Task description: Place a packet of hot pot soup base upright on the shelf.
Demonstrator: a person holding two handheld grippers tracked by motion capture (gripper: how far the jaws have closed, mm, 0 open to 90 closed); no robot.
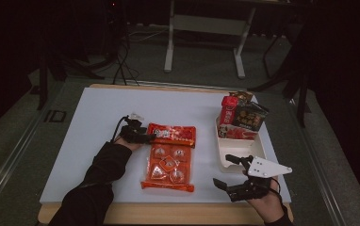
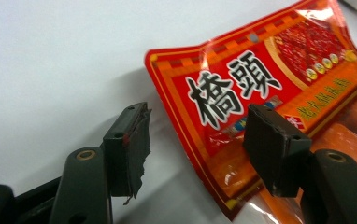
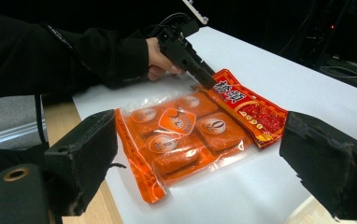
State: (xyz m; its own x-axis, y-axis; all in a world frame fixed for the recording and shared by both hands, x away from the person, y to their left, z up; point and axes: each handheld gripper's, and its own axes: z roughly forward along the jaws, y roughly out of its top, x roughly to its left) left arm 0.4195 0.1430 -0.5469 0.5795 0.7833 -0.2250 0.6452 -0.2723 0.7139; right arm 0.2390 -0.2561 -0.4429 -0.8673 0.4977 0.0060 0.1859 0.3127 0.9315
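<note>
Left gripper [image 2: 193,149] jaws straddle the orange packet's [image 2: 265,88] corner.

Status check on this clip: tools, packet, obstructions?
Left tool open, straddling the red end of the orange snack packet, pads not pressing. Right tool open, idle beside white tray. Nothing blocking.

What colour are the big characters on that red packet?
Black with white outlines, on the packet; clearest in the left gripper view.

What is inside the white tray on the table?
The white tray holds upright snack packets at its far end; the near part looks bare. What lies behind the packets is hidden.
</note>
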